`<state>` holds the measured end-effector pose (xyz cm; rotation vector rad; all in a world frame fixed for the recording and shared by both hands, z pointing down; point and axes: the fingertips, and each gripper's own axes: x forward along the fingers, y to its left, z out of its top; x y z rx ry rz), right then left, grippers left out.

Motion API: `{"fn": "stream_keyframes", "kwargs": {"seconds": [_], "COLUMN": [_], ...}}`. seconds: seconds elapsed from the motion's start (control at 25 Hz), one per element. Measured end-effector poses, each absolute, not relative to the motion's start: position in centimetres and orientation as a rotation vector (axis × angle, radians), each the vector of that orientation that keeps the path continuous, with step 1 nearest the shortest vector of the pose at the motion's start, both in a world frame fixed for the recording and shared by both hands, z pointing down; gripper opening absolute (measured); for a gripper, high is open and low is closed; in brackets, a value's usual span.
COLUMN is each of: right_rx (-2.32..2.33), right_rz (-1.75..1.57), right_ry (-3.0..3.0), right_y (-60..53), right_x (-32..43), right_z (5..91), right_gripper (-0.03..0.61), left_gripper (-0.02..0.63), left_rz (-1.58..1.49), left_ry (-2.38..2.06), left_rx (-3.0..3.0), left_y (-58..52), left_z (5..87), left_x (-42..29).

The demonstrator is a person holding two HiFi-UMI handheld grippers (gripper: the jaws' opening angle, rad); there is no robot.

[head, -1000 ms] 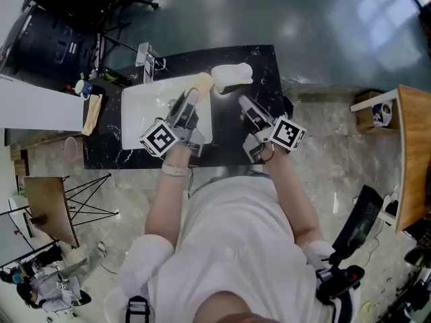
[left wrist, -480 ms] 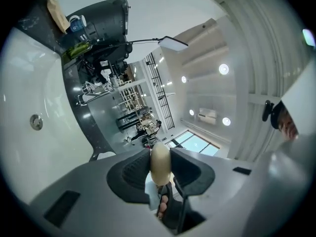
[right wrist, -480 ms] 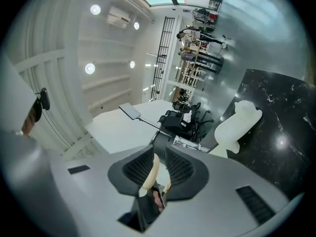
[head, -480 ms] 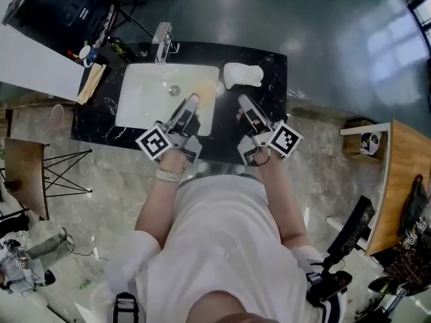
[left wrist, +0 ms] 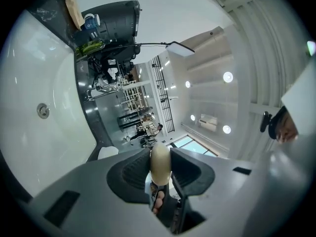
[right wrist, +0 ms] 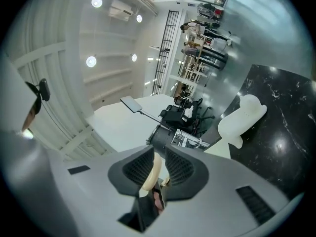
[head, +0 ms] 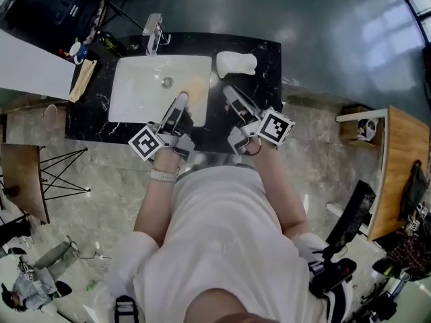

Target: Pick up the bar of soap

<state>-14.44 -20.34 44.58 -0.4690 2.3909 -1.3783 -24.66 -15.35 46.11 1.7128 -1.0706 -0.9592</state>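
One bar of soap (left wrist: pixel 160 163) is being gripped by left gripper (head: pixel 180 102) fingers; right gripper (right wrist: pixel 159 157) fingers are flanking one pale sliver (right wrist: pixel 149 176), grip uncertain.

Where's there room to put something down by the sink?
The counter is bare right of the white dish, and left of the sink near the front. The sink is empty. It's crowded at the back left by the cup, and the left gripper and right gripper hang over the front.
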Motion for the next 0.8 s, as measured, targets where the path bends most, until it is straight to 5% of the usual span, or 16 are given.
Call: {"fn": "stream_keyframes", "kwargs": {"seconds": [0.8], "right_rx": [-0.592], "right_rz": [-1.414], "right_ry": [2.344], "right_y": [-19.9], "right_x": [-12.1], "right_z": [45.8], "right_gripper": [0.081], "left_gripper": [0.126], "left_rz": [-0.937], "left_ry": [-0.976], "left_rx": [1.720], "left_y": [-15.9], "left_z": [46.2], "left_x": [-22.2]}}
